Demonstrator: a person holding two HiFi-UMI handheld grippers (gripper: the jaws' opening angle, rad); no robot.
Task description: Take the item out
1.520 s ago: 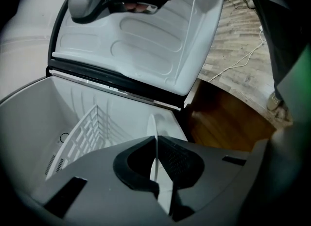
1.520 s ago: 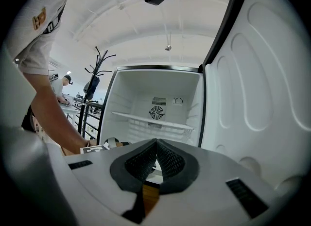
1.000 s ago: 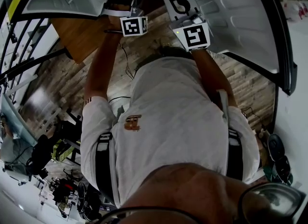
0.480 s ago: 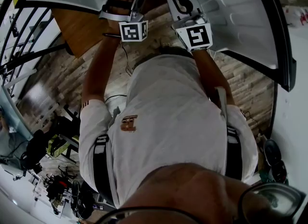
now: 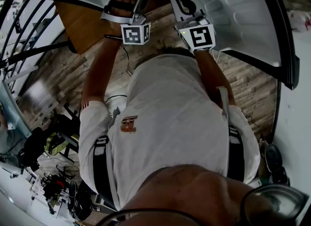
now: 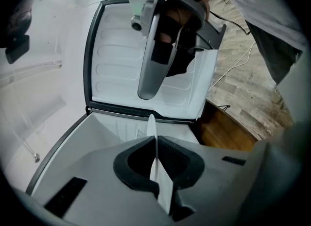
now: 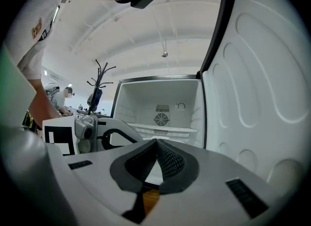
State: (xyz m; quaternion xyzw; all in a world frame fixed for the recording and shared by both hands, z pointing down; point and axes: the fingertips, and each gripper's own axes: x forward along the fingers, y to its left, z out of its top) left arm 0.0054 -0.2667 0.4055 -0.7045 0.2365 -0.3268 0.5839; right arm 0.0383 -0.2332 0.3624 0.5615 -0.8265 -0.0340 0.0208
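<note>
I am facing an open white fridge. Its compartment (image 7: 163,108) shows a round fan vent (image 7: 161,119) and a wire shelf (image 7: 167,130); I see no item inside. The opened door (image 7: 262,94) stands at the right, and its ribbed inner liner (image 6: 119,64) fills the left gripper view. My left gripper (image 6: 154,140) is shut with nothing visibly held. My right gripper (image 7: 156,141) is shut too, its pads meeting at the tips. Both are raised side by side before the fridge, the left gripper (image 5: 127,4) beside the right gripper (image 5: 187,4).
A brown wooden cabinet top (image 5: 82,26) lies left of the fridge, over a wood plank floor (image 5: 243,84) with cables (image 6: 233,69). A coat stand (image 7: 99,81) and a person (image 7: 60,98) are far off to the left. Black railings (image 5: 24,50) run along the left.
Both grippers keep their places in front of the fridge; the view has only drifted slightly. Neither gripper's jaws have moved.
</note>
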